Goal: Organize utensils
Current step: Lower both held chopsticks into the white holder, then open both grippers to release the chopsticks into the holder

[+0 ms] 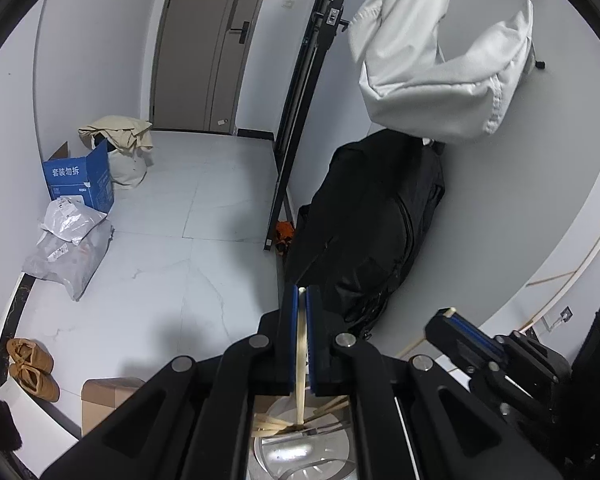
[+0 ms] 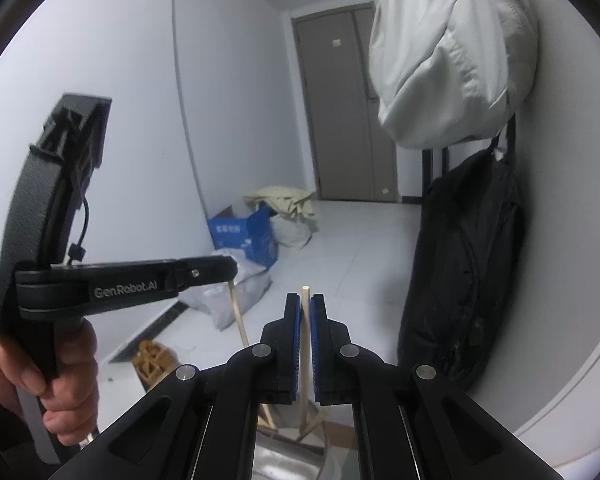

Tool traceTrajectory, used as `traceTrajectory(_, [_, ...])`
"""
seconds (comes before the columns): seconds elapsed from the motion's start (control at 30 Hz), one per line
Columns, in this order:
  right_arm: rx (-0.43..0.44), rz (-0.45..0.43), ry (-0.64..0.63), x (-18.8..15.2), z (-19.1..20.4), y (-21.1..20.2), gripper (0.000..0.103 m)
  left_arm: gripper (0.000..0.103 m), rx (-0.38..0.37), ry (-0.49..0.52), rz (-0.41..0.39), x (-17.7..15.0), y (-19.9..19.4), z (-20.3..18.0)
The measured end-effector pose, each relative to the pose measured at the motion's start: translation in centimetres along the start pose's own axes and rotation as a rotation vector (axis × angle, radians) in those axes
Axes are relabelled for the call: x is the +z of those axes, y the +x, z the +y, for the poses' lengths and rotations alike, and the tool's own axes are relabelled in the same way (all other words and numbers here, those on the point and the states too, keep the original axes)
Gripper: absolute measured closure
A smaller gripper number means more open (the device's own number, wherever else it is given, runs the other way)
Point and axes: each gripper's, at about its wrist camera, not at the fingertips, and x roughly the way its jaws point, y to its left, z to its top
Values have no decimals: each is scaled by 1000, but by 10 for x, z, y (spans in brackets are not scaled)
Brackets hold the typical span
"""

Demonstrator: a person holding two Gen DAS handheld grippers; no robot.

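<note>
Pale walls and a light tiled floor lead to a grey door at twelve o'clock. A white jacket hangs at two o'clock above a black bag; a blue box sits at nine o'clock.

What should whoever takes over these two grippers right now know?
Left gripper: shut on one wooden chopstick.
Right gripper: shut on another chopstick.
Both sticks hang with their lower ends over the metal container, where more wooden sticks already lie.
Done: both picked up and brought above the container.
Left: lower, release each, then sort whatever remains; the rest of the utensils are out of view.
</note>
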Motion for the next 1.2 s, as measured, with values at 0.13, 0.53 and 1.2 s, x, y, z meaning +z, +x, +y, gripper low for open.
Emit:
traceTrajectory(0.13, [7,36,17,-12,0,9,99,103,-7,16,32,-5,5,3])
traceTrajectory(0.53, [53,171,50,-40,1,31,93,88,-57,28,180,-22,18,17])
traceTrajectory(1.2, [16,-98,103,-35,43,-86,37,25,175,-7,-41,-43,-81,11])
